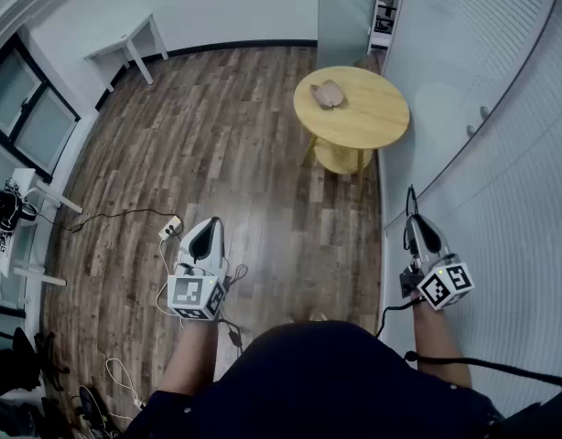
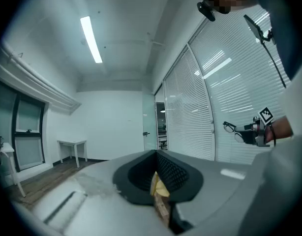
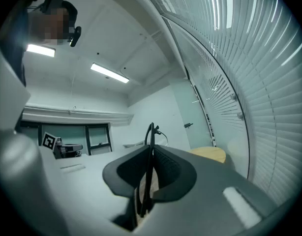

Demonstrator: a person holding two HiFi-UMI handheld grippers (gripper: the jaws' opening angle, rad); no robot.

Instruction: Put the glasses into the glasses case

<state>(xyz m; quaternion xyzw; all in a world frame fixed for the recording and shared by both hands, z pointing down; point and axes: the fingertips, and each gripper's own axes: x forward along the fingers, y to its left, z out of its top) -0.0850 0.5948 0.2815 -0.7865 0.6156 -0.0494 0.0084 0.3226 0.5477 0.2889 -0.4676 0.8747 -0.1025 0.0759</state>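
Observation:
A tan glasses case lies on the round wooden table several steps ahead of me. My right gripper is shut on the black-framed glasses, held level beside the blinds; in the right gripper view the glasses stand edge-on between the jaws. The left gripper view also catches the glasses sticking out of that gripper. My left gripper hangs over the wooden floor, jaws together with nothing in them. Both grippers are far short of the case.
A wall of white blinds runs close along my right. A glass door stands behind the round table. A small white table is at the far left. Cables and a power strip lie on the floor near my left gripper.

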